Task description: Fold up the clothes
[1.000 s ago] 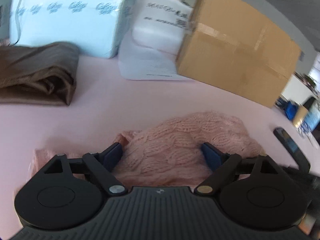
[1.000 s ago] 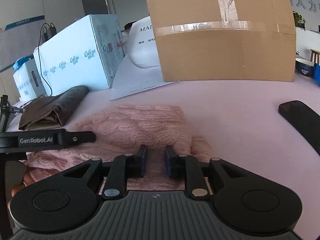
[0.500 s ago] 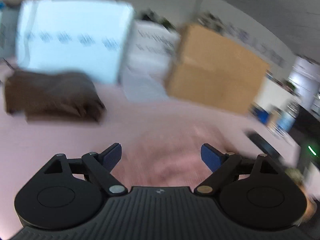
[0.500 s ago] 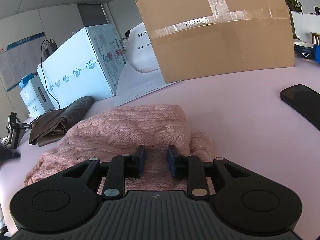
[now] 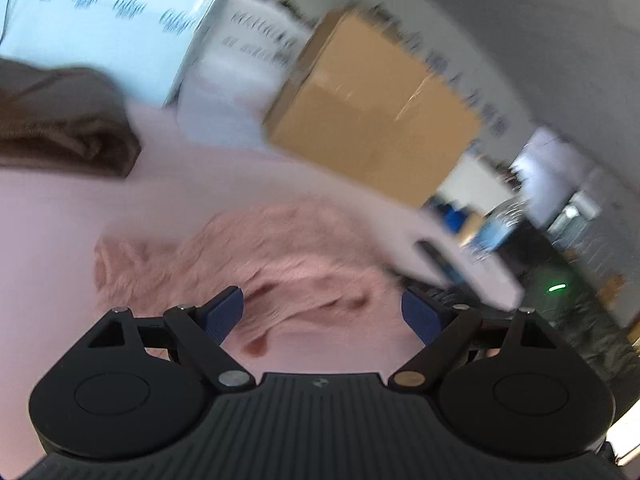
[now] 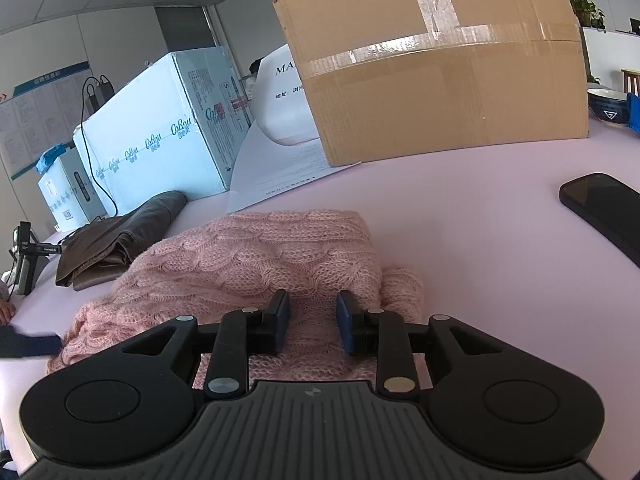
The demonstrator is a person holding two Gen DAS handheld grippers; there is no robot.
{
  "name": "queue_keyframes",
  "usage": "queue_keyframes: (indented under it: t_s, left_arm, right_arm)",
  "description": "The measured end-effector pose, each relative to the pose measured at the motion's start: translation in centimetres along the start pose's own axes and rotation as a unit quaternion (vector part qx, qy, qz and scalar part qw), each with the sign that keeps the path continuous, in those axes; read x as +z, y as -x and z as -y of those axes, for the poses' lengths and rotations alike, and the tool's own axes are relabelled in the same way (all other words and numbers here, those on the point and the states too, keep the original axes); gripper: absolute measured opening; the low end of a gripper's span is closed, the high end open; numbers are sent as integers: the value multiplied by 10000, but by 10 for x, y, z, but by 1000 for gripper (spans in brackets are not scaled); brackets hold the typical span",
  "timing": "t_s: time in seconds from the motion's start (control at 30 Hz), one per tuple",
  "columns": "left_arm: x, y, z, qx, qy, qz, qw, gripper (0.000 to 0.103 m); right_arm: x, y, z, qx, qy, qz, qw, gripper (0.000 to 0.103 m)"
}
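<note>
A pink cable-knit sweater lies bunched on the pink table; it also shows blurred in the left wrist view. My right gripper hovers over the sweater's near edge with its jaws narrowly apart and a fold of knit between them, not clamped. My left gripper is wide open and empty, above the sweater's near side. A folded brown garment lies to the left, also in the left wrist view.
A large cardboard box, a white bag and a light blue carton line the back of the table. A black phone lies at the right. A stand with a device is at the far left.
My left gripper has swung and tilted, blurring its view, and stays open. My right gripper's jaws have widened slightly over the sweater's edge. The other gripper's arm has left the right wrist view.
</note>
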State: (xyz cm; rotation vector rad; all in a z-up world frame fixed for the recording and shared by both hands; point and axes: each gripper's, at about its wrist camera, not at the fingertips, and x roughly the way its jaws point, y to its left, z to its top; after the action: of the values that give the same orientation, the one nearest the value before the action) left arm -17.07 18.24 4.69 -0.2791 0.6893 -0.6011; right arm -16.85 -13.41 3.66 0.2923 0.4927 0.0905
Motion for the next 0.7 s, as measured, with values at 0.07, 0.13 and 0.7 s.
queue_keyframes:
  t_s: [0.07, 0.13, 0.7]
  left_arm:
    - [-4, -13, -4, 493, -190, 38, 9986, 85]
    - [-6, -23, -9, 647, -475, 165, 9966, 85]
    - [-24, 38, -63, 2366, 271, 762, 9682, 85]
  right_arm:
    - [0, 1, 0, 15, -10, 5, 10000, 26]
    - [0, 1, 1, 39, -27, 11, 10000, 27]
    - [1, 1, 0, 17, -40, 8, 10000, 32]
